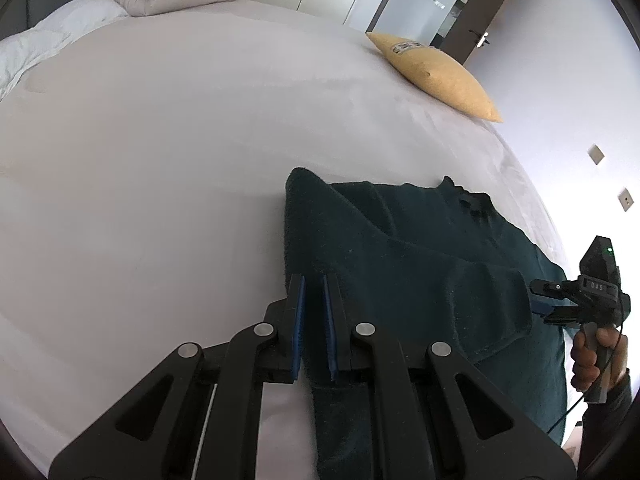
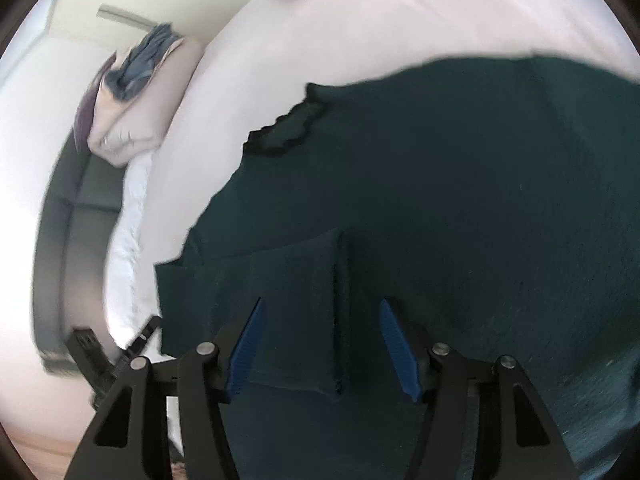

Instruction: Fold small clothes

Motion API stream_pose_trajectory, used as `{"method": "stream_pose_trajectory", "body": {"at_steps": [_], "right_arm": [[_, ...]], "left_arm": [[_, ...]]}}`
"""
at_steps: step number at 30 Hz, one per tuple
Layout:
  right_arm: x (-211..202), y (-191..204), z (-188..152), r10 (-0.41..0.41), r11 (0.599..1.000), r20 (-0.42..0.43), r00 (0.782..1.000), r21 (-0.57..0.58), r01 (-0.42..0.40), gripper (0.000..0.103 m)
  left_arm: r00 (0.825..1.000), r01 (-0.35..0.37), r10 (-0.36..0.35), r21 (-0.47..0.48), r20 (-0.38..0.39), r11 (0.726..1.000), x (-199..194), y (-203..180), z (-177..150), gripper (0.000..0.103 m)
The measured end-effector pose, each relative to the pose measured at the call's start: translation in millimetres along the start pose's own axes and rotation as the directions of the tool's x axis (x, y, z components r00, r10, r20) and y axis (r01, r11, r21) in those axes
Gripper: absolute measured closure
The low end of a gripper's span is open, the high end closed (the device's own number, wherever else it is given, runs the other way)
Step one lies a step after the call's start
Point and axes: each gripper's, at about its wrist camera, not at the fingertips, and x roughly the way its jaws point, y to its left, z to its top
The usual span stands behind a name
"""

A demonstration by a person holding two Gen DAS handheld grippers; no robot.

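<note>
While the left gripper [image 1: 314, 280] pinches the dark green garment's [image 1: 420, 248] edge at lower centre, the right gripper [image 2: 322, 304] stands parted over its sleeve cuff [image 2: 296, 320] on the bed [image 1: 180, 152].

The only readable text is "DAS", in pale letters on the black body of the right gripper [image 1: 538, 300] in the left wrist view.

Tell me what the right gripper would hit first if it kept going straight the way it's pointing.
Most likely the folded sleeve of the dark green sweater, which lies directly ahead between the right gripper's open jaws, with the bed underneath. Depth is hard to judge.
</note>
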Motion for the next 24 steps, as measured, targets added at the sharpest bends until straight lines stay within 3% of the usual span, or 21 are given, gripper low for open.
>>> {"method": "stream_pose_trajectory", "body": {"at_steps": [4, 6, 11, 17, 24], "right_arm": [[23.2, 16.8, -4.0, -0.02, 0.995, -0.063, 0.998, -0.101, 0.014, 0.055], [26.6, 17.9, -1.7, -0.051, 0.992, -0.066, 0.997, -0.118, 0.043, 0.091], [15.7, 27.3, 0.1, -0.117, 0.972, -0.015, 0.993, -0.207, 0.112, 0.095], [-15.6, 16.6, 22.0, -0.154, 0.97, 0.087, 0.984, -0.177, 0.167, 0.095], [-17.6, -10.7, 28.3, -0.194, 0.973, 0.066, 0.979, -0.114, 0.201, 0.095]], "left_arm": [[1.0, -0.003, 0.003, -0.004, -0.003, 1.0, 2.3, -0.2, -0.7, 0.094], [1.0, -0.006, 0.006, -0.01, -0.001, 1.0, 1.8, 0.7, -0.4, 0.094], [1.0, -0.014, 0.014, -0.006, 0.014, 1.0, -1.8, 1.0, 4.5, 0.094], [0.999, -0.019, 0.019, 0.02, 0.028, 1.0, -6.4, -4.2, 10.8, 0.094], [0.999, -0.024, 0.023, 0.048, 0.026, 0.999, 0.1, -13.8, 18.0, 0.094]]}}
